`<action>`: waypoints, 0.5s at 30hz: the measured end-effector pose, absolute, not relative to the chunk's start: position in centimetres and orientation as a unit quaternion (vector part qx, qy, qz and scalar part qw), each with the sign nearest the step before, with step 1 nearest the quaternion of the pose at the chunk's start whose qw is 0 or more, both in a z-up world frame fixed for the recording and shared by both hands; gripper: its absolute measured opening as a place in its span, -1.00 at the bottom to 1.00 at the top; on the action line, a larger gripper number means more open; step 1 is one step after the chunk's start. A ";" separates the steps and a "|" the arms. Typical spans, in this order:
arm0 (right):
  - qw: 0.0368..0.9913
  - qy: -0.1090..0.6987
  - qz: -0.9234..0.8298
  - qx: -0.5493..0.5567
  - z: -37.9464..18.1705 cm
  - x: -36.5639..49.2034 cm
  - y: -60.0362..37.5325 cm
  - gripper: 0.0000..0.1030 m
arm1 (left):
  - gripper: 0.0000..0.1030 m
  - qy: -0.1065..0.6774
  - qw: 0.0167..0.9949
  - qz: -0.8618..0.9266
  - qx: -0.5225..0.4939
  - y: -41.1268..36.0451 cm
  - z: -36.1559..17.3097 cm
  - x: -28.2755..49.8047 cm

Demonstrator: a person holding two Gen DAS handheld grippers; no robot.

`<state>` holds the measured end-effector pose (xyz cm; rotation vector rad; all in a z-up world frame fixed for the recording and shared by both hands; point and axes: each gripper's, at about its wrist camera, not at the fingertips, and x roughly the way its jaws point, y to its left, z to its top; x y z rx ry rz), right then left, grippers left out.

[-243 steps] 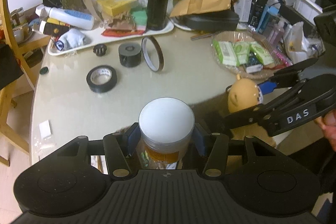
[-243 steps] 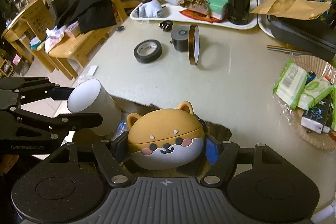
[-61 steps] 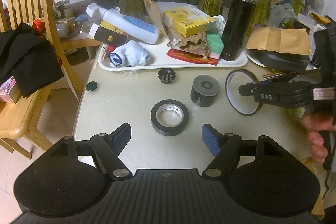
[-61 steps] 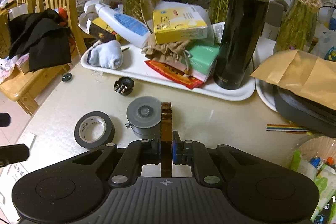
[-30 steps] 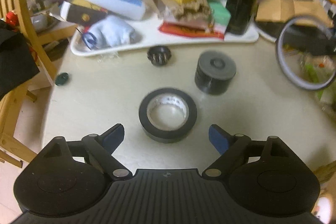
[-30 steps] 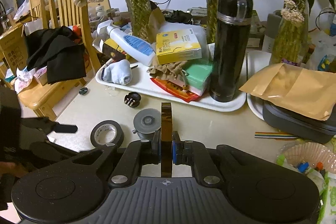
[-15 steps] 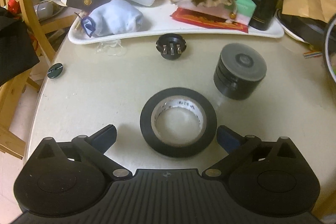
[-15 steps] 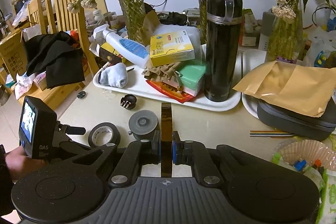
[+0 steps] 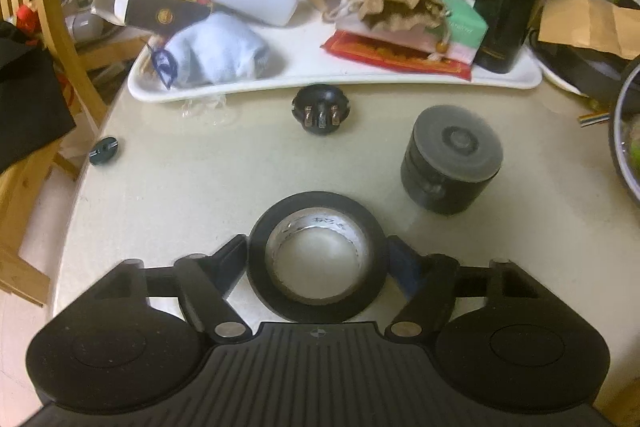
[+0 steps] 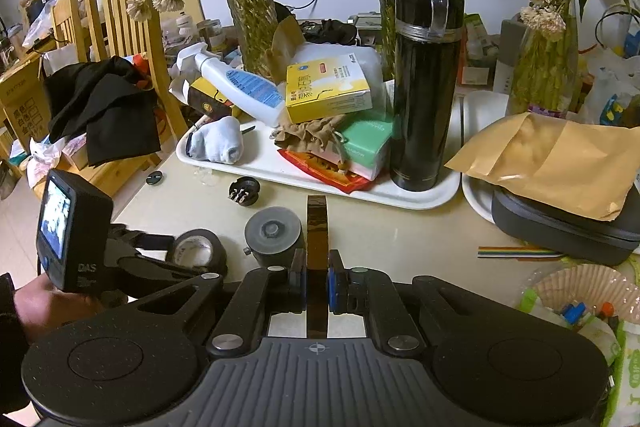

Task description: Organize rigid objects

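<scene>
Left wrist view: my left gripper [image 9: 317, 259] brackets the black tape roll [image 9: 316, 255], fingers just beside it; my right gripper [image 10: 317, 281] pinches the amber tape ring [image 10: 317, 227] beside the grey cylinder [image 10: 273, 235].

Left gripper [image 9: 317, 257]: low over the table, fingers spread wide, one each side of a flat black tape roll [image 9: 316, 256].
Right gripper [image 10: 317, 281]: raised, pads clamped on an upright amber tape ring [image 10: 317, 227].

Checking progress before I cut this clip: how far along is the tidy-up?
Nothing visibly finished in these views. In hand: the right gripper is shut on the thin amber tape ring, held edge-on above the table. The left gripper straddles the black electrical tape roll, lying flat; whether its fingers touch is unclear. Left: grey cylindrical canister, black plug adapter, small dark round cap.
</scene>
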<state>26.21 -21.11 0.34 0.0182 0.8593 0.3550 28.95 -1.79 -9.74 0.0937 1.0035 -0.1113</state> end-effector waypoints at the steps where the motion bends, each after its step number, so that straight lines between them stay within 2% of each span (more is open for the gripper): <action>1: 0.894 0.415 0.171 0.009 0.3 26.2 -21.1 -0.77 | 0.40 0.483 0.873 -0.053 0.040 -1.7 -9.7 29.0; 15: 0.892 0.424 0.159 0.008 -0.3 26.2 -22.0 -0.77 | 0.40 0.474 0.878 -0.062 0.037 -2.0 -8.6 28.7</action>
